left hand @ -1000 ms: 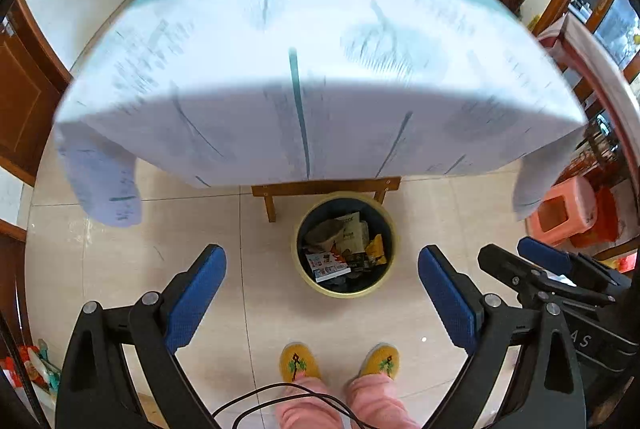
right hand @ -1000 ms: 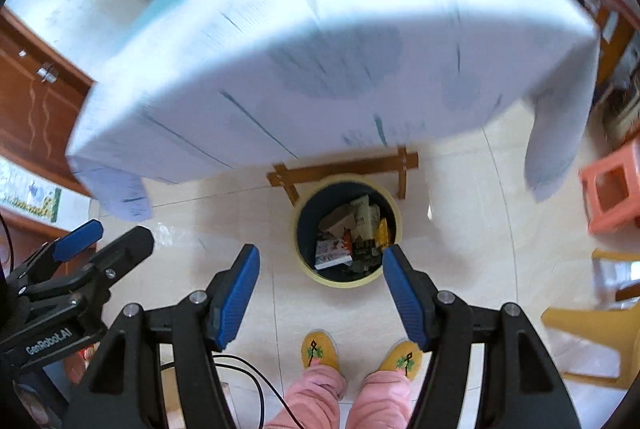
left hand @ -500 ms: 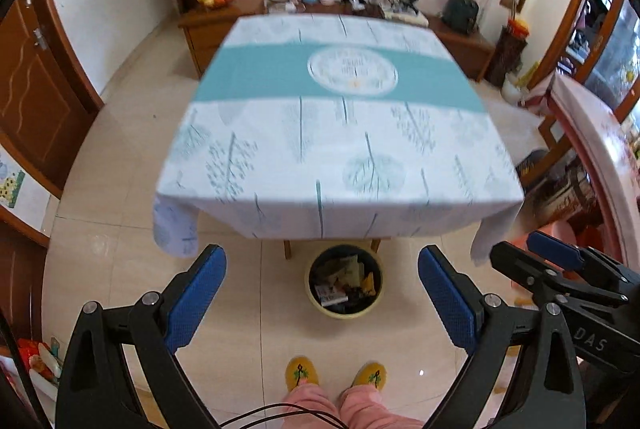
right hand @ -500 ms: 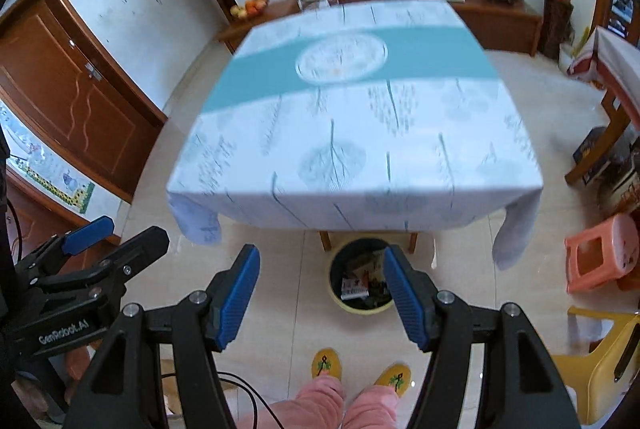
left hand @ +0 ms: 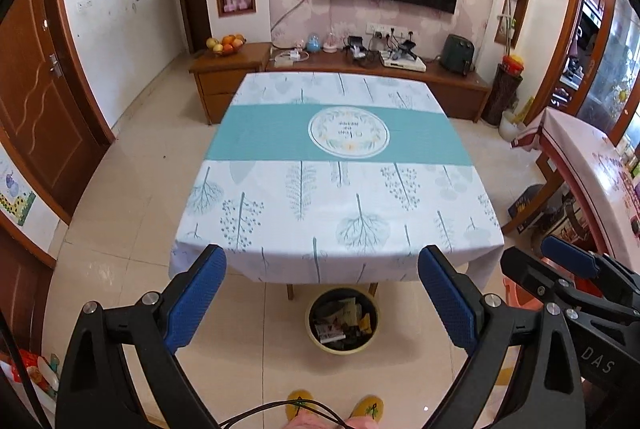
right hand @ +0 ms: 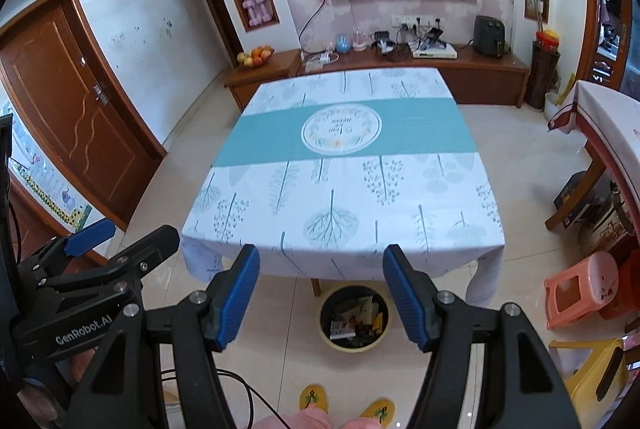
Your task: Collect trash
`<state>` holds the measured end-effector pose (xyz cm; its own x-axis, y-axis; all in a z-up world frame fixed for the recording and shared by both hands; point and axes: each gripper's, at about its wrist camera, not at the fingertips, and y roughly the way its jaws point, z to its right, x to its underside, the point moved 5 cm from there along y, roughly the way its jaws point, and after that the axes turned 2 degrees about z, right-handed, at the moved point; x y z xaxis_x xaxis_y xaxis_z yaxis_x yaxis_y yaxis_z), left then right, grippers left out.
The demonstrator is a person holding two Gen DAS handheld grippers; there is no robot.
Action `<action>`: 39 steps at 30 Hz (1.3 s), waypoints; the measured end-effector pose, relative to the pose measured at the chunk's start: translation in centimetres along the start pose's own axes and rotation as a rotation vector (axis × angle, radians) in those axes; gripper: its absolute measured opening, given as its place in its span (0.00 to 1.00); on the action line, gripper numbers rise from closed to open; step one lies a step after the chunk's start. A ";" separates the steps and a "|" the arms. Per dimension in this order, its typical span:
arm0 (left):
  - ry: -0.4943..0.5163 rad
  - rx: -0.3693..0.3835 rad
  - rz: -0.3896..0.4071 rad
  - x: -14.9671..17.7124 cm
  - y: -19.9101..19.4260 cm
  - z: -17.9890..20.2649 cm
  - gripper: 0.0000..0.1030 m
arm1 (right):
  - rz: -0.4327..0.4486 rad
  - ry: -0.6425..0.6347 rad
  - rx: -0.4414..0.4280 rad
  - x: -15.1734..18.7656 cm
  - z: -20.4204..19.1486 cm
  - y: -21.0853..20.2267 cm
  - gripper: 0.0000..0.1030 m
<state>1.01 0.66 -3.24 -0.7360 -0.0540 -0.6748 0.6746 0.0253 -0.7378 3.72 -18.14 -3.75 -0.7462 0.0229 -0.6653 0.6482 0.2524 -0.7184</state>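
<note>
1. The left gripper (left hand: 320,303) has its blue pads spread wide with nothing between them; behind the gap are the floor and the near edge of the table (left hand: 336,189)
2. The right gripper (right hand: 322,295) also stands open and empty, its pads apart above the floor
3. The trash bin (left hand: 342,321), round with a yellow rim and dark inside, stands on the tiled floor just under the table's near edge; wrappers and paper scraps (left hand: 340,319) lie inside it
4. The tablecloth (right hand: 340,169) is white with tree prints and a teal band; its round emblem carries writing too small to read
5. "GenRobot.AI" is printed on the left gripper's body as seen from the right wrist; "DAS" shows on the right gripper's body in the left wrist view
6. Yellow slippers (right hand: 348,405) and pink trouser legs show at the bottom edge
</note>
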 end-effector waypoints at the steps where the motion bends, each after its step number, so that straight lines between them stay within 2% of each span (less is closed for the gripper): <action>1: -0.001 -0.001 0.003 -0.1 -0.1 0.0 0.93 | 0.008 0.000 0.000 -0.2 0.0 -0.2 0.63; 39: 0.012 -0.024 0.037 -1.2 -0.4 0.3 0.92 | 0.056 0.001 0.000 -1.2 -1.1 -0.3 0.63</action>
<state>1.62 0.43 -2.17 -0.7115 -0.0409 -0.7015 0.6997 0.0508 -0.7127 4.31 -17.15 -2.50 -0.7086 0.0376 -0.7046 0.6892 0.2510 -0.6797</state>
